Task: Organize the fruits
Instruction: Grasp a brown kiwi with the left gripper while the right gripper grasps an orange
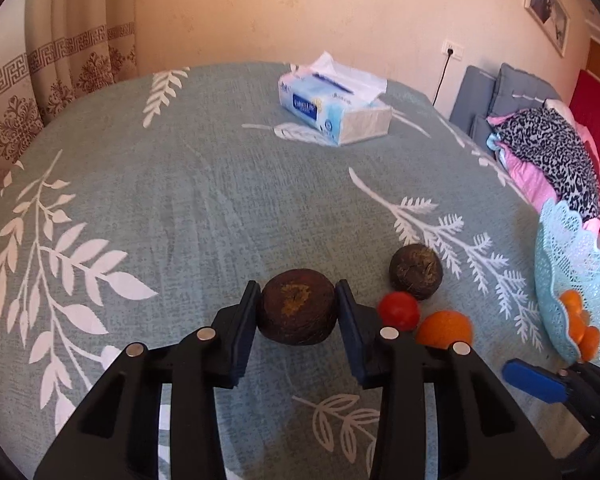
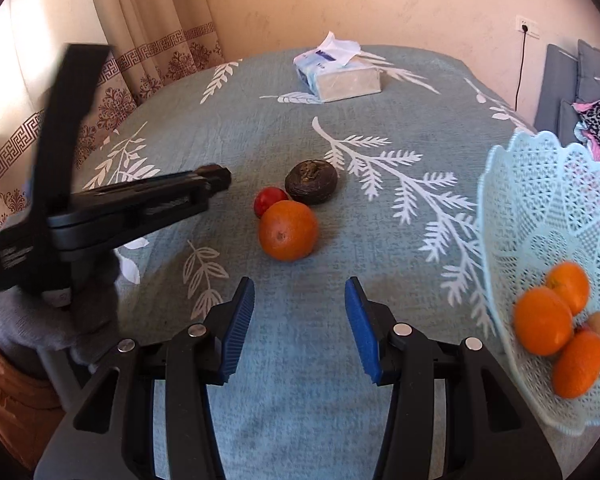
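My left gripper [image 1: 297, 304] is shut on a dark brown round fruit [image 1: 297, 312], held just above the cloth. A second dark brown fruit [image 1: 416, 271] [image 2: 311, 182], a small red fruit [image 1: 398, 310] [image 2: 269, 200] and an orange [image 1: 444, 328] [image 2: 288, 230] lie together on the table. A pale blue lace basket [image 1: 564, 272] [image 2: 540, 208] at the right holds several oranges [image 2: 544, 320]. My right gripper [image 2: 300, 320] is open and empty, short of the orange. The left gripper also shows in the right wrist view [image 2: 216, 178], side on.
A tissue box [image 1: 334, 110] [image 2: 338, 76] stands at the far side of the table, which has a grey-green leaf-print cloth [image 1: 180, 184]. Curtains hang at the left. A sofa with clothes [image 1: 548, 148] is beyond the right edge.
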`<state>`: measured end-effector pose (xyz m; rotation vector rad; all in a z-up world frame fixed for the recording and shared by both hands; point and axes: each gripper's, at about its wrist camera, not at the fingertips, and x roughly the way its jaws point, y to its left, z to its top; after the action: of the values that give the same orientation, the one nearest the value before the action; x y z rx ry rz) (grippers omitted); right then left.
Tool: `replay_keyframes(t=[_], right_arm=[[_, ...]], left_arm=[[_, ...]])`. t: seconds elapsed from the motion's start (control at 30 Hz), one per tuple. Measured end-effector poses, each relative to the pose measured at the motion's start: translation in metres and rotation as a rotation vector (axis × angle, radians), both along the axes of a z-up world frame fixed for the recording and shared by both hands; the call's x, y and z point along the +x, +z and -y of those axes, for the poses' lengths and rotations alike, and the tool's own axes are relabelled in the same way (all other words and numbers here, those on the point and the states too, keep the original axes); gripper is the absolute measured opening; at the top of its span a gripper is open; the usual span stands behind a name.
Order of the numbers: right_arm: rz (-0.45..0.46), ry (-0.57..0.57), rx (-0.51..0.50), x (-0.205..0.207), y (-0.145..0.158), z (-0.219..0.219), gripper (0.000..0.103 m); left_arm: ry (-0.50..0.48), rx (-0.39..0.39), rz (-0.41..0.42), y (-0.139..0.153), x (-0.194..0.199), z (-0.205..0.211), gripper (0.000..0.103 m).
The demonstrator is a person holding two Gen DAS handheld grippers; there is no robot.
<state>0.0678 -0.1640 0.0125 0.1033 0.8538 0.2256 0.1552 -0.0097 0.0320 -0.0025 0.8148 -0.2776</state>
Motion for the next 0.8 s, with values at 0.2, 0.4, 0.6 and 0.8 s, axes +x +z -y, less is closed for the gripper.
replay_keyframes(t=[0.2,0.4,0.6,0.8], right_arm=[[-0.018,0.008,-0.016,0.022,-0.003,-0.008,0.049],[-0.028,0.004,-0.044,0.042,-0.01,-0.015,0.049],[-0.032,0.008,-0.068,0.05,-0.014,-0.023,0.049],[-0.033,0.001,-0.058,0.046,-0.013,-0.02,0.04]], left_arm=[[0.021,-0.019,0.032,0.011,-0.005,-0.007,0.039],[0.029,-0.023,0.037,0.012,-0.006,-0.008,0.039],[0.031,-0.014,0.056,0.014,-0.01,-0.007,0.039],[0.03,-0.003,0.073,0.016,-0.013,-0.003,0.039]])
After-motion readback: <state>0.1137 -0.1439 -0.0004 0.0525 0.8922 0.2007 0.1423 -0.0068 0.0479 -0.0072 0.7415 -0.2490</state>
